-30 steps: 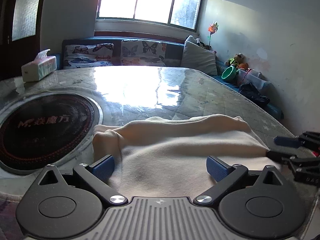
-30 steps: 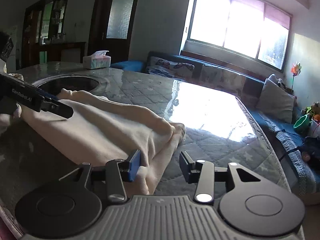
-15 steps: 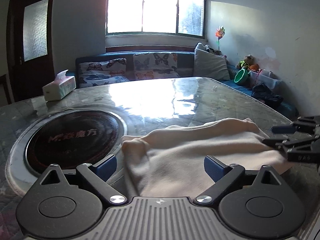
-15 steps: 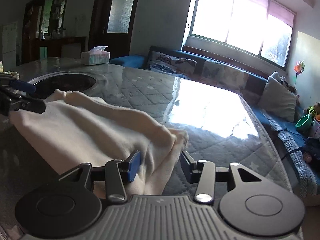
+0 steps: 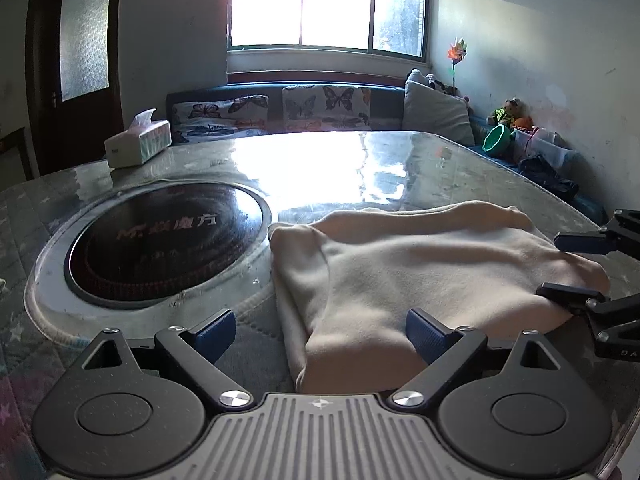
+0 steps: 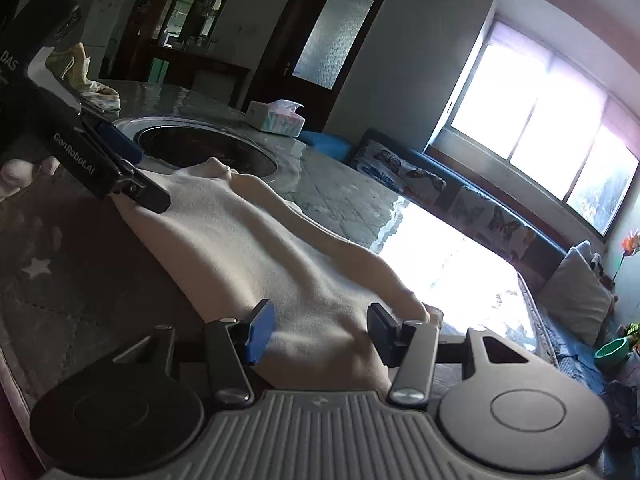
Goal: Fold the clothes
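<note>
Cream garment (image 5: 420,276) is lying bunched just right of the round cooktop (image 5: 160,240), partly doubled over. My left gripper (image 5: 316,334) is gaping wide over its near edge; my right gripper (image 6: 320,330) is straddling the other end, also spread, neither pinching cloth. Loose layers are risking a one-layer grab or sliding on the glossy table (image 5: 360,168). Underside folds are staying hidden; garment type unclear.
</note>
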